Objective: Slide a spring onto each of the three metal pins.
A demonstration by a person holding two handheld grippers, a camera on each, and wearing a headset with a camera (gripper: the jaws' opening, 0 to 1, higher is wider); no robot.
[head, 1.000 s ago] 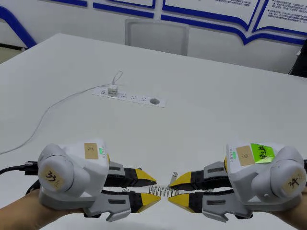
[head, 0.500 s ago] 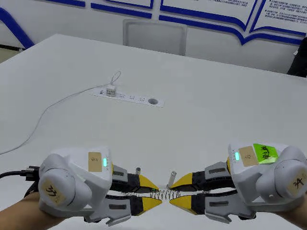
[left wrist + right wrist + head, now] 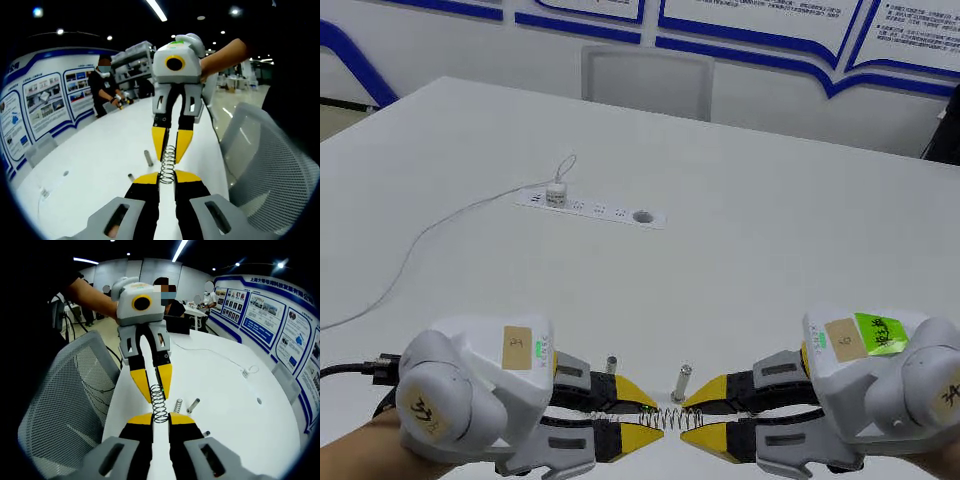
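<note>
A thin metal spring (image 3: 670, 418) hangs level just above the white table (image 3: 740, 250), stretched between my two grippers. My left gripper (image 3: 653, 421) is shut on its left end and my right gripper (image 3: 688, 421) on its right end. Two bare metal pins (image 3: 612, 364) (image 3: 681, 381) stand upright just behind the jaws. The left gripper view has the spring (image 3: 167, 161) running from my left gripper (image 3: 167, 177) to the right gripper (image 3: 171, 147), with a pin (image 3: 148, 158) beside it. In the right gripper view, a short coil (image 3: 177, 405) stands beside a pin (image 3: 193, 405), right of the held spring (image 3: 158, 404).
A white power strip (image 3: 590, 207) with a plugged adapter and a long cable lies mid-table. A grey chair (image 3: 645, 80) stands at the far edge. A mesh chair (image 3: 65, 405) is close beside the table's near edge. People stand in the background.
Both grippers keep hold of the spring. They sit a little lower and nearer in the head view, and a second pin now shows behind the left jaws.
</note>
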